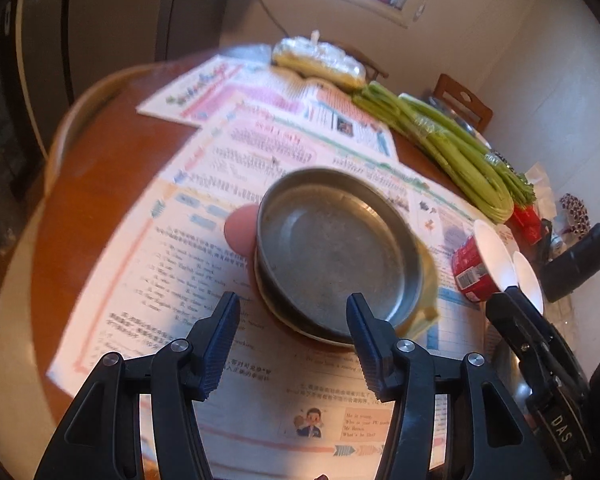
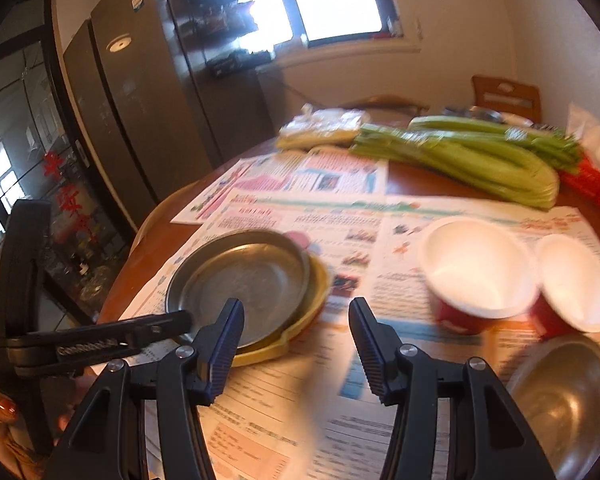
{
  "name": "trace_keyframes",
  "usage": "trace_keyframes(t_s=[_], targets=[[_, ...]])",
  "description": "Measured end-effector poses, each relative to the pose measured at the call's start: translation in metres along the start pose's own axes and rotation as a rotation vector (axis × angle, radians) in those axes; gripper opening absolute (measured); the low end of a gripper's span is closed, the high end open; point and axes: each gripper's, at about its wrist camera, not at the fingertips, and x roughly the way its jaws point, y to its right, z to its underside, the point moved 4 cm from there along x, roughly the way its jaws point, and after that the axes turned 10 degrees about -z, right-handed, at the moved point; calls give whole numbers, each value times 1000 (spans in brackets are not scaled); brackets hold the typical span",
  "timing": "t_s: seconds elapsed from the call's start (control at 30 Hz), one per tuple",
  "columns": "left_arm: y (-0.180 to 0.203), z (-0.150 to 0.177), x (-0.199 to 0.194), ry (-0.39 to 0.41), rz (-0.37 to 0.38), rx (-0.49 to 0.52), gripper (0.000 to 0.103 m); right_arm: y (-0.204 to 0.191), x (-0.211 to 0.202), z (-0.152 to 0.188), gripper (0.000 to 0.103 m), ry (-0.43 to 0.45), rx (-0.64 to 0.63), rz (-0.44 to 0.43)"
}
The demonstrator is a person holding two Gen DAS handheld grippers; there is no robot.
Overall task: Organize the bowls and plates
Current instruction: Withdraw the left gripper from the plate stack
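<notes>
Hovering with jaws spread and empty, the left gripper (image 1: 292, 344) and right gripper (image 2: 296, 346) flank the steel plate (image 2: 240, 276); red bowls (image 2: 476, 276), celery (image 2: 480, 156) crowd the bench (image 1: 112, 184).

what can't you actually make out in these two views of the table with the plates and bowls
- Yellow plate: mostly covered by the metal plate stacked on it, in both views.
- Steel bowl: cut off by the right wrist view's edge.
- Pink thing: hidden behind the metal plate, left wrist view.
- Red cups' labels: blurred.
- Newspaper text: too blurred to read.
</notes>
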Motion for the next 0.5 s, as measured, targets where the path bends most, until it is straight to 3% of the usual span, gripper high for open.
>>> trace_keyframes(t_s=[0.3,0.5], targets=[[54,3,-44,97,38,89,58,21,-57,-9,56,91,22,3],[98,13,-57,107,75,140,58,47,-105,-9,57,168,-3,125]])
